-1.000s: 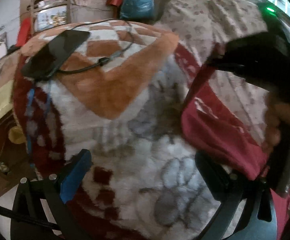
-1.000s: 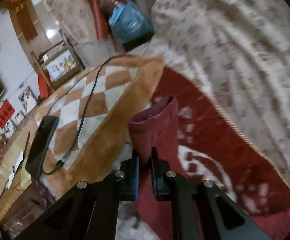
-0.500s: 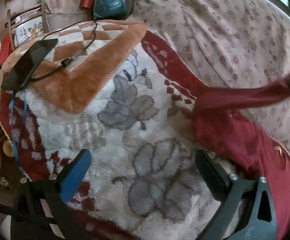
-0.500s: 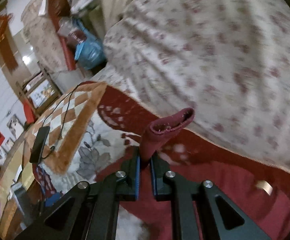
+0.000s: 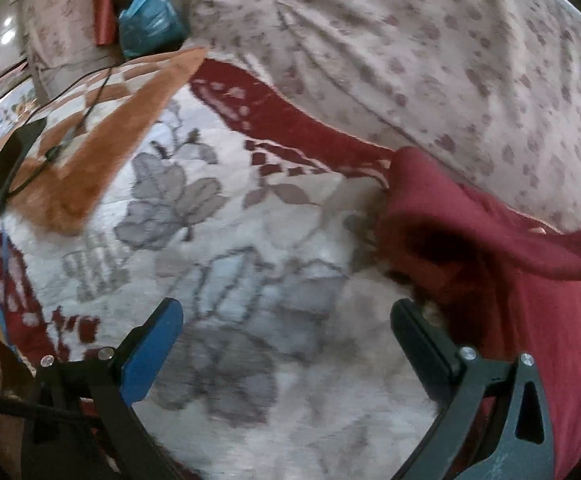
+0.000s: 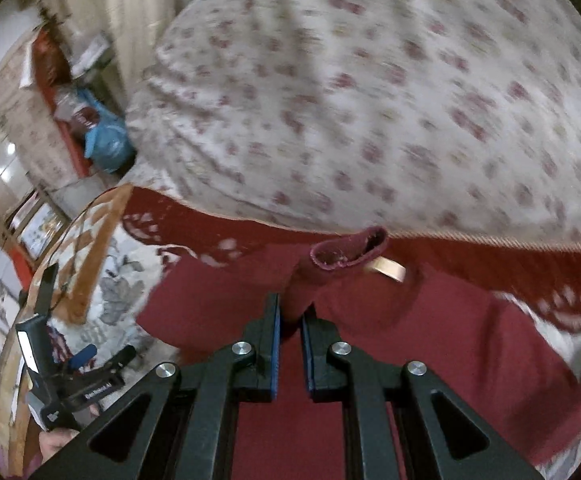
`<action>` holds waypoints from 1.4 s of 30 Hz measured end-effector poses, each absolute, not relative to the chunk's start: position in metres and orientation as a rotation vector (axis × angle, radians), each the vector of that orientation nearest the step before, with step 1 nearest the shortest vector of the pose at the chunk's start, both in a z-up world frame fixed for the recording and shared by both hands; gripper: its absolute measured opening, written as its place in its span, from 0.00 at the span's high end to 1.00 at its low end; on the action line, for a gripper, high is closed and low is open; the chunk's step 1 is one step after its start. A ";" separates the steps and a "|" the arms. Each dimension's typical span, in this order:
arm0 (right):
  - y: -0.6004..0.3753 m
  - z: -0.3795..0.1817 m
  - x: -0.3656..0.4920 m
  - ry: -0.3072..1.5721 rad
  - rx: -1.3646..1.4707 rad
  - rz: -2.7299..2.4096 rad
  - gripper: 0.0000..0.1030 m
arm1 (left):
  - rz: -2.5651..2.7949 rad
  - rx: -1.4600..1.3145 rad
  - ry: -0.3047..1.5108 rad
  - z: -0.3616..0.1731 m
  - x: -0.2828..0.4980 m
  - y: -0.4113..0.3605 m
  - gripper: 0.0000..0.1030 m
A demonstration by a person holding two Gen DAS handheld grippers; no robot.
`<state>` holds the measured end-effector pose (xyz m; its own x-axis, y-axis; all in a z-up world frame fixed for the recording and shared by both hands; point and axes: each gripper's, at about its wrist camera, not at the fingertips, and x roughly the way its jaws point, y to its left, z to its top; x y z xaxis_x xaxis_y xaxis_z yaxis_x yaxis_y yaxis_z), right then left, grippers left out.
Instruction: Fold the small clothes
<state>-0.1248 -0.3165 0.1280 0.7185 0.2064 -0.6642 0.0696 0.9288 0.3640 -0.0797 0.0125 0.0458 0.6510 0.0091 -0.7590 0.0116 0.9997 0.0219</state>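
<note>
The right tool (image 6: 290, 320) is clamped on a sleeve (image 6: 348, 250) of the red garment (image 6: 430, 332), cuff sticking up just past its tips. The cloth is soft and limp, so I would take it by hems or cuffs. The left tool (image 5: 286, 340) hovers spread wide and empty over the blanket (image 5: 230, 240), garment (image 5: 490, 248) just beyond its right finger. Farther off lies the floral quilt (image 6: 370, 100).

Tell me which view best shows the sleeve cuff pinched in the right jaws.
The right wrist view: the sleeve cuff sticks up from the shut right gripper, its open end facing the camera. The left wrist view shows only the stretched sleeve running off frame.
</note>
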 end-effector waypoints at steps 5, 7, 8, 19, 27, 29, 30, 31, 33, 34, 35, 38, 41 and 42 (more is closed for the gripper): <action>-0.357 0.113 -0.153 0.769 0.411 -0.011 0.90 | -0.019 0.031 0.876 0.039 -0.078 0.001 0.00; -0.369 0.105 -0.160 0.782 0.401 -0.046 0.90 | -0.026 0.033 0.885 0.036 -0.077 -0.003 0.00; -0.377 0.099 -0.164 0.791 0.400 -0.070 0.90 | -0.031 0.036 0.889 0.035 -0.077 -0.004 0.00; -0.430 0.047 -0.188 0.937 0.610 -0.207 0.66 | -0.097 0.068 0.934 0.032 -0.080 -0.017 0.00; -0.368 0.103 -0.159 0.860 0.488 0.002 0.29 | -0.121 0.155 1.017 0.034 -0.048 -0.043 0.00; -0.340 0.110 -0.132 0.852 0.452 0.088 0.29 | -0.122 0.169 1.009 0.032 -0.040 -0.047 0.00; -0.323 0.113 -0.113 0.839 0.429 0.142 0.28 | -0.110 0.178 0.997 0.030 -0.036 -0.048 0.00; -0.308 0.115 -0.095 0.830 0.408 0.186 0.25 | -0.111 0.177 0.991 0.028 -0.032 -0.047 0.00; -0.279 0.112 -0.058 0.834 0.369 0.257 0.19 | -0.127 0.145 0.986 0.022 -0.028 -0.042 0.00; -0.267 0.108 -0.038 0.852 0.352 0.292 0.16 | -0.128 0.137 0.990 0.021 -0.027 -0.041 0.00; -0.256 0.104 -0.021 0.876 0.335 0.313 0.16 | -0.134 0.127 0.996 0.021 -0.026 -0.040 0.00; -0.223 0.089 0.030 0.939 0.256 0.351 0.16 | -0.151 0.119 1.005 0.021 -0.023 -0.037 0.00; -0.194 0.058 0.069 1.038 0.147 0.369 0.16 | -0.166 0.080 1.030 0.019 -0.019 -0.031 0.00; -0.190 0.046 0.075 1.081 0.122 0.362 0.19 | -0.167 0.074 1.037 0.018 -0.018 -0.029 0.00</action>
